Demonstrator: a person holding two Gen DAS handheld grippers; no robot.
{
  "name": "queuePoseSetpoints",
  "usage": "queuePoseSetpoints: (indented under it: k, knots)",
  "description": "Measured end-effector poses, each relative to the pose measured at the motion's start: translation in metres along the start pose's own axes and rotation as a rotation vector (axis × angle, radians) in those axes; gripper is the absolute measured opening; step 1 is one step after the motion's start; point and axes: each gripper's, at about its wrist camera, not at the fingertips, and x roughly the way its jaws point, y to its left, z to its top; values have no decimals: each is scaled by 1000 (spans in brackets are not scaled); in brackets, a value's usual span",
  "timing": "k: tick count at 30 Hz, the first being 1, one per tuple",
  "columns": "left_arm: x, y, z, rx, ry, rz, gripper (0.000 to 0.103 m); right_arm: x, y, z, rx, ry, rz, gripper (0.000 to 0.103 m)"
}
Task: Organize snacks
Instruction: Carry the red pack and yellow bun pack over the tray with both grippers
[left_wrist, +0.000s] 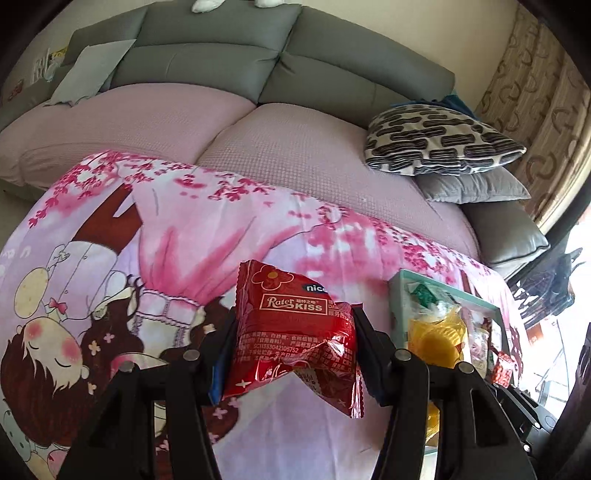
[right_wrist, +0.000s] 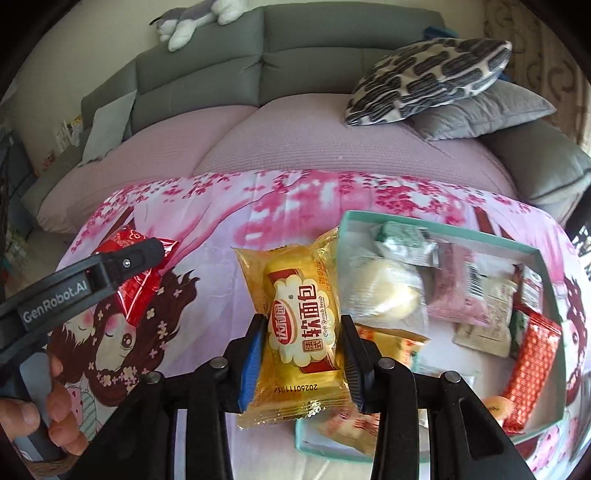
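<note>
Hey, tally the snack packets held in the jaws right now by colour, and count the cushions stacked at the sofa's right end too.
Red snack packet, held by the left gripper: 1
Yellow bread packet, held by the right gripper: 1
Patterned cushion: 1
Grey cushion: 1
Total: 4

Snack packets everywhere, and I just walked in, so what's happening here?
A person is sorting snacks over a pink cartoon blanket by a sofa. The left tool is clamped on a red Rater Kiss packet; the right tool is clamped on a yellow soft-bread packet. Both are held in the air beside a teal box already holding several packets.
</note>
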Motion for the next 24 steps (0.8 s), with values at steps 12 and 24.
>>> queuePoseSetpoints:
  k: [12, 24]
  knots:
    - [16, -127, -33, 222, 38, -169, 59, -42, -140, -24, 308, -53, -248, 41]
    - [42, -160, -57, 269, 97, -169, 60, -38, -163, -34, 357, -60, -228, 42]
